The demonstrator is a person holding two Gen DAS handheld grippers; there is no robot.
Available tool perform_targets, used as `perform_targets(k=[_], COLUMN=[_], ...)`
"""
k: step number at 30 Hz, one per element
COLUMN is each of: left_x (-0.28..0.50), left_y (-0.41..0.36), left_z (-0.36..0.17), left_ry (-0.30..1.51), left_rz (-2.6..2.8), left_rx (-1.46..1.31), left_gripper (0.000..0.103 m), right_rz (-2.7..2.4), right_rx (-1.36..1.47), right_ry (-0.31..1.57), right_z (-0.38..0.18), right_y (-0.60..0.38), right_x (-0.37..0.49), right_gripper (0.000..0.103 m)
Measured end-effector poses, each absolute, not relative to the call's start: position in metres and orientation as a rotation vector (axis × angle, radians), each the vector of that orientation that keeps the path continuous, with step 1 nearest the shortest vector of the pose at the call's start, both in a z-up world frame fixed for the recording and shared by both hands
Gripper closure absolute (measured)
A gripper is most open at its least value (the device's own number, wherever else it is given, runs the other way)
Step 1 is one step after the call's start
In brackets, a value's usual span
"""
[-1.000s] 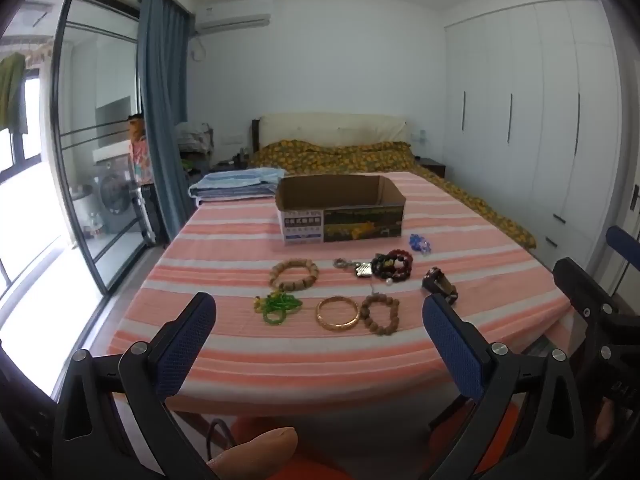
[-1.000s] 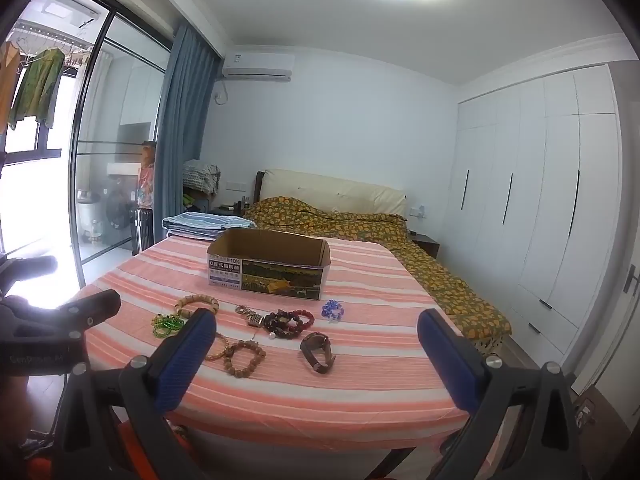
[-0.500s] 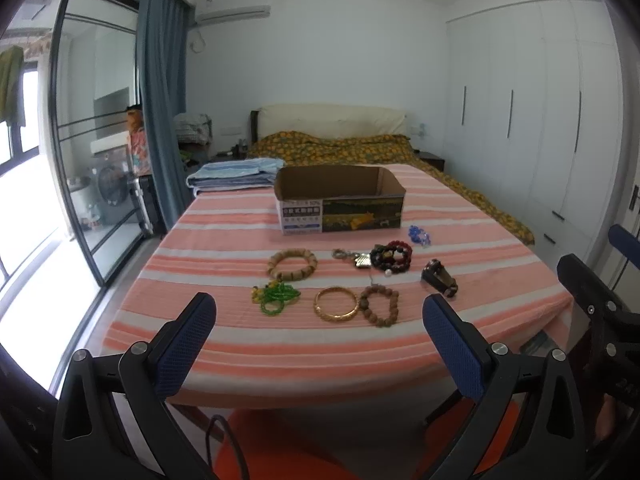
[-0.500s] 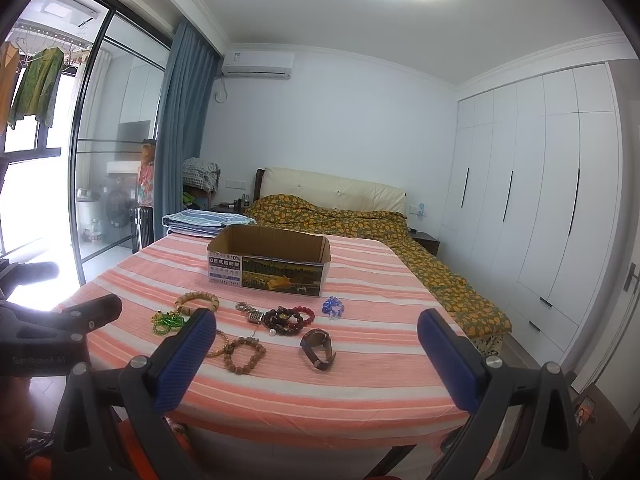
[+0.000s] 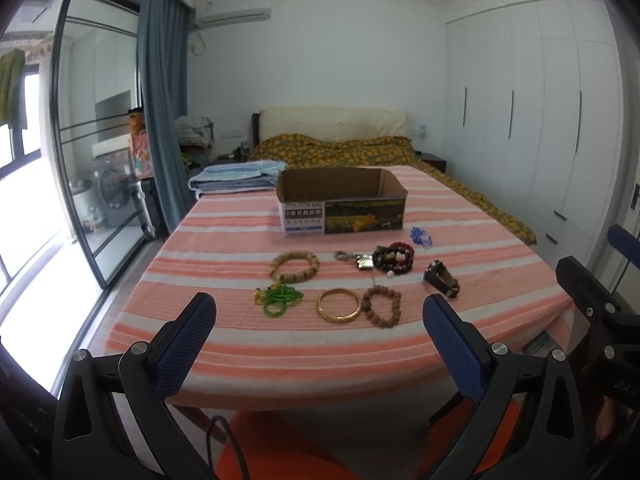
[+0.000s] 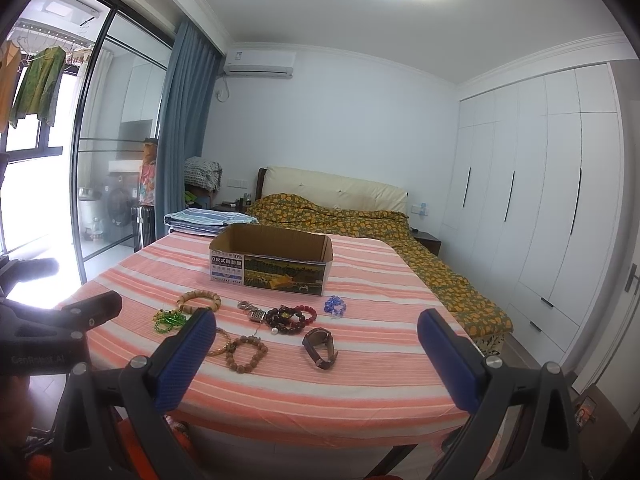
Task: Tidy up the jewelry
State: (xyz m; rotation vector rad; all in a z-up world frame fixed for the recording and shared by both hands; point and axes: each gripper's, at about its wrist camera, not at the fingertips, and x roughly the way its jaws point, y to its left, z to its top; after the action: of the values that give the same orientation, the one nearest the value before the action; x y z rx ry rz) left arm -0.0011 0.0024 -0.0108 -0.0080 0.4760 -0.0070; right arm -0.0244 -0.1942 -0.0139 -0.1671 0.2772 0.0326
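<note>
Jewelry lies on a striped cloth over the table (image 5: 240, 344): a light wooden bead bracelet (image 5: 295, 265), green beads (image 5: 277, 296), a gold bangle (image 5: 338, 305), a brown bead bracelet (image 5: 381, 307), dark red and black bracelets (image 5: 393, 257), a key fob (image 5: 360, 260), blue beads (image 5: 421, 235) and a watch (image 5: 441, 279). Behind them stands an open cardboard box (image 5: 342, 205). My left gripper (image 5: 319, 330) hangs open before the table's near edge, empty. My right gripper (image 6: 317, 350) is open too, with the watch (image 6: 320, 347) far between its fingers.
A bed with a yellow patterned cover (image 5: 360, 152) lies behind the table, folded blue cloth (image 5: 236, 174) at its left. White wardrobes (image 5: 540, 120) fill the right wall. A glass sliding door (image 5: 80, 160) and blue curtain (image 5: 164, 100) stand left. An orange seat (image 5: 320, 448) sits below.
Both views have drawn a little closer to the table and the left view has risen slightly. A fingertip seen low in the left view a second ago is gone. Nothing on the table moved.
</note>
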Motion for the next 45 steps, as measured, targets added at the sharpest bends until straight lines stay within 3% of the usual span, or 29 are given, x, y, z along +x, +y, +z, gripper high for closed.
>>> perform_targets(k=[45], left_x=[0.0006], left_y=[0.0042], left_z=[-0.0120], left_ry=[0.484], left_rz=[0.003], left_rx=[-0.002], left_gripper=[0.000], right_rz=[0.040], right_rx=[-0.169], right_ry=[0.285], right_z=[-0.0179], right_y=[-0.1901], right_x=[-0.0248], right_gripper=[0.000])
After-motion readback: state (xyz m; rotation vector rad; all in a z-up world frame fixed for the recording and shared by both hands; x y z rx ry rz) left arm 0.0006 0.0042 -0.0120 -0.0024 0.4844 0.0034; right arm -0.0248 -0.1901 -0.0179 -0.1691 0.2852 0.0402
